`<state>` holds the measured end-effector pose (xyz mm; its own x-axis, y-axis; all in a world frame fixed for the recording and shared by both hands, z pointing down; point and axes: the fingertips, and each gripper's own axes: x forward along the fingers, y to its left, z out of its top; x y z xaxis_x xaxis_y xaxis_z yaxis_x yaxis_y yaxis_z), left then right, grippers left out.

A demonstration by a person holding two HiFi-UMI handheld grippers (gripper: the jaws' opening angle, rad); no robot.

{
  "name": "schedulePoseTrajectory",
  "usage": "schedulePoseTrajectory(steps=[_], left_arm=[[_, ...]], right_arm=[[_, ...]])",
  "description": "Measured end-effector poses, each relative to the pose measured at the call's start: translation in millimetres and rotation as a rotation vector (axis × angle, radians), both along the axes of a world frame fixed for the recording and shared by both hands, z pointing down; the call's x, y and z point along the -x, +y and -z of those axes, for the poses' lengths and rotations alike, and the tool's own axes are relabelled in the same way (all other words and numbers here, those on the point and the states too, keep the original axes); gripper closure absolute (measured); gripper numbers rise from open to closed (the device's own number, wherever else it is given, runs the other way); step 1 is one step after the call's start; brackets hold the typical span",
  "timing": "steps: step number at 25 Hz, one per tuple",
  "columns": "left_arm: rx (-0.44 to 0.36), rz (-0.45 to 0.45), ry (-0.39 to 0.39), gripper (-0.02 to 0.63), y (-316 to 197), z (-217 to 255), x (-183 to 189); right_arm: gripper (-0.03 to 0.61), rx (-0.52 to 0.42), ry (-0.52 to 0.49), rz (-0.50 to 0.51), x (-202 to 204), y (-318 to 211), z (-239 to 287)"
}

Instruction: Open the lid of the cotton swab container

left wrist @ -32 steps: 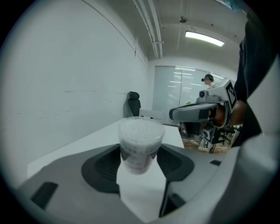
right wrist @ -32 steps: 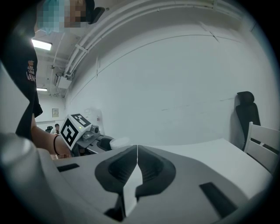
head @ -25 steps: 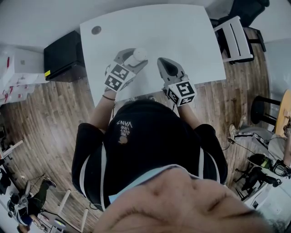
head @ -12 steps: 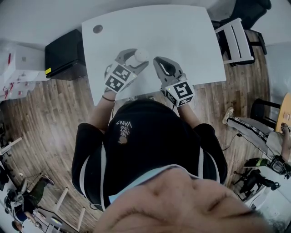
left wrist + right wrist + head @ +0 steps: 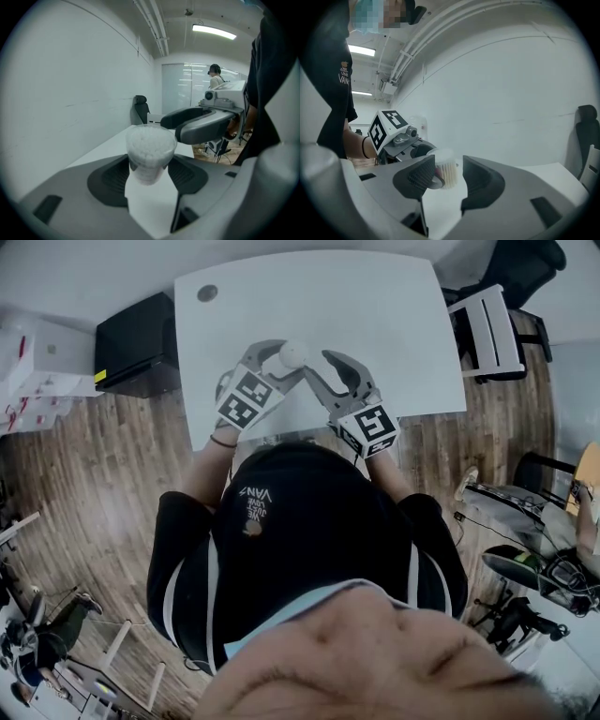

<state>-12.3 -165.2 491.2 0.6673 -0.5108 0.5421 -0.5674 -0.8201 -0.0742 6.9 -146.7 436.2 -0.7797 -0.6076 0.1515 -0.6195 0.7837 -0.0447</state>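
**swabwatch:** So what's the layout, biggest stuff first?

**jawcam:** Top of the head view, 12 o'clock, is all white table (image 5: pixel 375 315). Below it, dead centre, is the person in a black top (image 5: pixel 300 549). Off at 10 o'clock there's a black cabinet (image 5: pixel 136 343) on the wood floor, and at 2 o'clock a chair (image 5: pixel 487 329).

**swabwatch:** And the tools?

**jawcam:** Both are over the near part of the table with their tips meeting. Coming in from 7 o'clock is the left gripper (image 5: pixel 279 364). It has the cotton swab container (image 5: pixel 150 149) clamped between its two pads, jaws spread wide because the tub fills the gap. From 4 o'clock comes the right gripper (image 5: pixel 449 176). Its jaws have just been opening, and the tub shows between them. One pad is right up against it and the other is clearly off it, so no squeeze there.

**swabwatch:** Where's the tub exactly?

**jawcam:** Roughly upright in the left pads, at 12 o'clock from the person. Can't tell if its base touches the table. The clear lid (image 5: pixel 443 156) looks to be on, with the white swab heads (image 5: pixel 150 140) packed right under it.
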Motion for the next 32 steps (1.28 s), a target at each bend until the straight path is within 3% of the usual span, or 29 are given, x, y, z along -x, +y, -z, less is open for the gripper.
schedulePoseTrajectory(steps=[4,9,20,32], left_arm=[[0.001,0.004,-0.021,0.348,1,-3,3],[0.010,0.010,-0.056,0.348,3,-11,5],[-0.050,-0.022,-0.174,0.350,6,-19,-4],[-0.052,-0.034,-0.181,0.350,10,-19,1]], right_arm=[[0.344,0.026,0.024,0.035,5,2,-6],[0.321,0.021,0.036,0.076,14,1,-5],[0.313,-0.040,0.126,0.131,25,2,-11],[0.331,-0.024,0.123,0.112,30,3,-12]])
